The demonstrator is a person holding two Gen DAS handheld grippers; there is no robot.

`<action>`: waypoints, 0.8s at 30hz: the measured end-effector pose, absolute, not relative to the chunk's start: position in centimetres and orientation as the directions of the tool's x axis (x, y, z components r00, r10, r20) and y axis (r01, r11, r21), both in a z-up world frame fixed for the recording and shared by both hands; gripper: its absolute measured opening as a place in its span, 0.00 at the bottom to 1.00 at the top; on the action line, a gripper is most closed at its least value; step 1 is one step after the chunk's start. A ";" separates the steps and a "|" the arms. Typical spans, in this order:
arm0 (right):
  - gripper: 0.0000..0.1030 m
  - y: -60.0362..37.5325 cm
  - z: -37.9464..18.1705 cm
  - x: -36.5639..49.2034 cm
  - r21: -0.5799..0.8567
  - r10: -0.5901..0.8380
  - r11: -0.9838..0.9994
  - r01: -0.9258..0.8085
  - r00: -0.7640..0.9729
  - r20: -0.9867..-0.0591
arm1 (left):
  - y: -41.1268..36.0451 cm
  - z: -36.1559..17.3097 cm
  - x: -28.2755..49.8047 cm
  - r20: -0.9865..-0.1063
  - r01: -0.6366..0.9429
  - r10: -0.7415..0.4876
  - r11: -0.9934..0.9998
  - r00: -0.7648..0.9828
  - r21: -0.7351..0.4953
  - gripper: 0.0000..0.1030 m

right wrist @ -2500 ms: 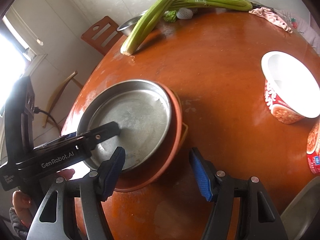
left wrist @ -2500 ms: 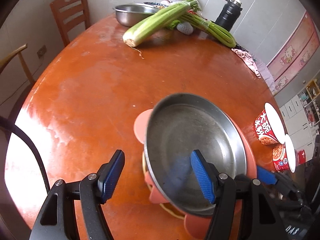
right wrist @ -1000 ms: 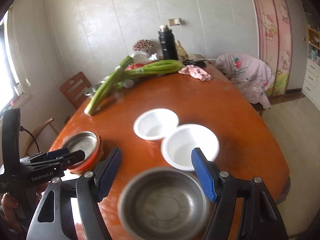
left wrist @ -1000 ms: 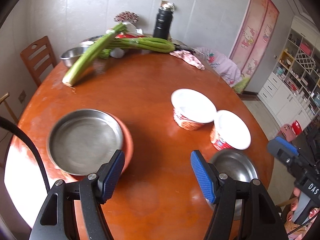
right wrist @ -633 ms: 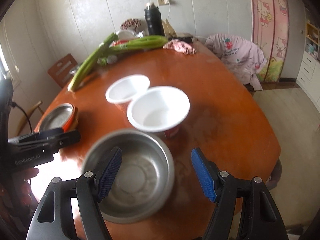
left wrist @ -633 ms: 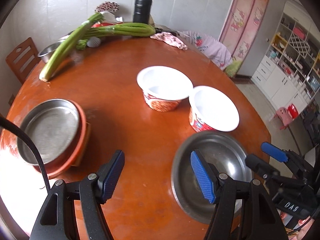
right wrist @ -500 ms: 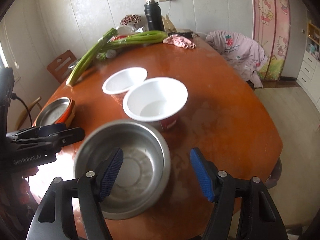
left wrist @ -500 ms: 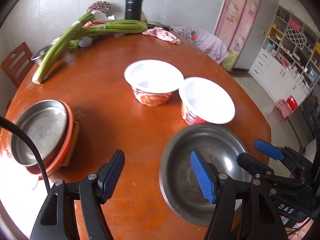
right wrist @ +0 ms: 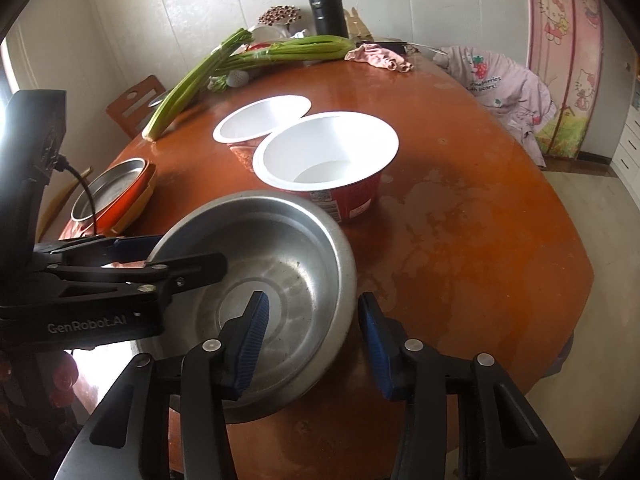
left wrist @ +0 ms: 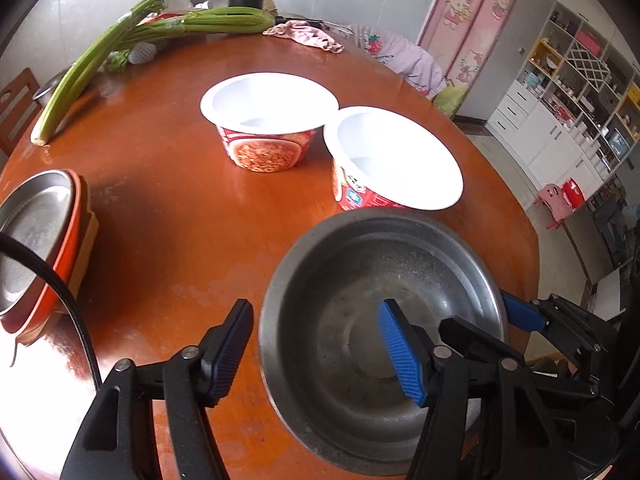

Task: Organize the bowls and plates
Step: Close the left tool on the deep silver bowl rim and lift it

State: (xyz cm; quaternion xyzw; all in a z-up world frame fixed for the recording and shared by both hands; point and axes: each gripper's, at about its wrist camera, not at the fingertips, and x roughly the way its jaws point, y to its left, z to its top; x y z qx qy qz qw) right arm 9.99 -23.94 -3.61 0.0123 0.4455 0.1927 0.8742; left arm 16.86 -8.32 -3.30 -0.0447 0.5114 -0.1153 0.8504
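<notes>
A steel bowl [left wrist: 384, 308] [right wrist: 276, 272] sits near the front edge of the round table. My left gripper [left wrist: 316, 344] is open and straddles its left rim, one finger inside, one outside. My right gripper [right wrist: 314, 332] is open and straddles its right rim the same way. Two white instant-noodle bowls [left wrist: 268, 108] [left wrist: 394, 156] stand behind it; they also show in the right wrist view [right wrist: 260, 122] [right wrist: 328, 152]. A steel plate on an orange plate [left wrist: 36, 220] [right wrist: 112, 188] sits at the left edge.
Celery stalks [left wrist: 120, 40] [right wrist: 240, 60], a black thermos [right wrist: 326, 0], a pink cloth [right wrist: 378, 58] and a small steel bowl lie at the table's far side. Wooden chairs [right wrist: 134, 104] stand at the left. A chair with pink clothing [right wrist: 500, 84] stands at the right.
Both grippers left the stacked plates at the left and moved right to the steel bowl. They have come down so that each now straddles its rim.
</notes>
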 end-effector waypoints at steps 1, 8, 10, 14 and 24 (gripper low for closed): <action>0.44 -23.8 -3.6 10.0 0.192 0.351 0.924 -0.331 0.528 -0.773 | -8.4 -3.3 16.8 -0.859 0.151 -0.242 0.969 0.451 -0.194 0.56; 0.44 -23.5 -3.3 10.0 0.184 0.347 0.924 -0.336 0.531 -0.773 | -8.4 -3.4 16.9 -0.857 0.158 -0.248 0.968 0.452 -0.197 0.51; 0.44 -23.4 -3.2 9.8 0.183 0.348 0.923 -0.338 0.532 -0.772 | -8.3 -3.4 16.8 -0.858 0.156 -0.243 0.969 0.452 -0.192 0.51; 0.44 -23.0 -2.7 9.6 0.185 0.358 0.918 -0.351 0.531 -0.768 | -7.6 -2.8 16.4 -0.855 0.147 -0.240 0.970 0.460 -0.193 0.51; 0.44 -19.7 -2.1 9.0 0.180 0.391 0.892 -0.414 0.509 -0.767 | -4.2 -1.9 15.0 -0.852 0.098 -0.204 0.979 0.483 -0.178 0.51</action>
